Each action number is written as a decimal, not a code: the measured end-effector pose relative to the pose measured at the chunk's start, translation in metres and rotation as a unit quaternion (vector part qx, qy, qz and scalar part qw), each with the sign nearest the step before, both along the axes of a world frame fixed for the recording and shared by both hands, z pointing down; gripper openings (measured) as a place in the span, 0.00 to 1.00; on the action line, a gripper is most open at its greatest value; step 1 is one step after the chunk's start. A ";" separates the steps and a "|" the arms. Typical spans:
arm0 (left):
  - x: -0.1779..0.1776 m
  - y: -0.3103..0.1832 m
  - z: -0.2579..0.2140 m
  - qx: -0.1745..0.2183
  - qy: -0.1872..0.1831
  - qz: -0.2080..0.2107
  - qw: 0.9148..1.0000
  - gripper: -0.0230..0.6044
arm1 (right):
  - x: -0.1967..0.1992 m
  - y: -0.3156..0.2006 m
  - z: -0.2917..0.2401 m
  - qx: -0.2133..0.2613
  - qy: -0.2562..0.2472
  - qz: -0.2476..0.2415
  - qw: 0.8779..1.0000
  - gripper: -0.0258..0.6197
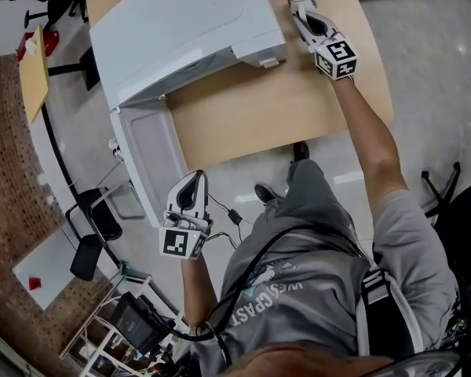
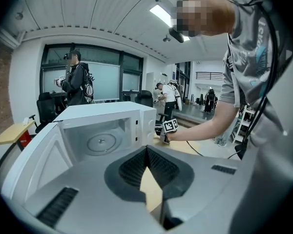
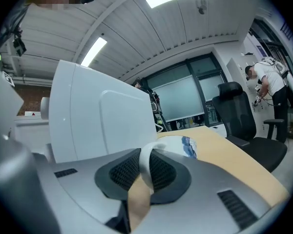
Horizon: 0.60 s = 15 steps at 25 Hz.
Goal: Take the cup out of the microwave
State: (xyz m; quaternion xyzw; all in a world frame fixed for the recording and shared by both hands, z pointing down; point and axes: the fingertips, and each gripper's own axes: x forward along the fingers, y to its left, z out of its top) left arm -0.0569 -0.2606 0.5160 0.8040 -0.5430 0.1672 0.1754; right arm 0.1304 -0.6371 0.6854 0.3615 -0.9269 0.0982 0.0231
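the microwave is white, the table pale tan wood, the cup white with a blue print; cubes on the left gripper and right gripper show black-and-white squares.

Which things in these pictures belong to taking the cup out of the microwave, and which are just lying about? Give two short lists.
Belong to the job: cup, held by its handle in the right tongs; microwave, its door open; wooden table.

Lying about: black office chair; small yellow table; person standing in the background.

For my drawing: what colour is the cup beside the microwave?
White round cup, small blue mark; clearest in the right gripper view.
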 end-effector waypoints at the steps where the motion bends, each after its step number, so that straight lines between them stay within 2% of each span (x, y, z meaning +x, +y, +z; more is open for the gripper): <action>1: 0.000 0.001 0.002 -0.002 0.000 0.000 1.000 0.11 | 0.000 0.003 0.001 0.002 -0.002 0.000 1.000 0.12; 9: 0.007 -0.001 0.015 -0.009 0.002 0.007 1.000 0.11 | 0.007 0.018 0.007 0.012 -0.008 0.004 1.000 0.12; 15: 0.011 0.002 0.014 -0.007 0.003 0.015 1.000 0.11 | 0.014 0.034 0.019 -0.013 0.010 0.008 1.000 0.12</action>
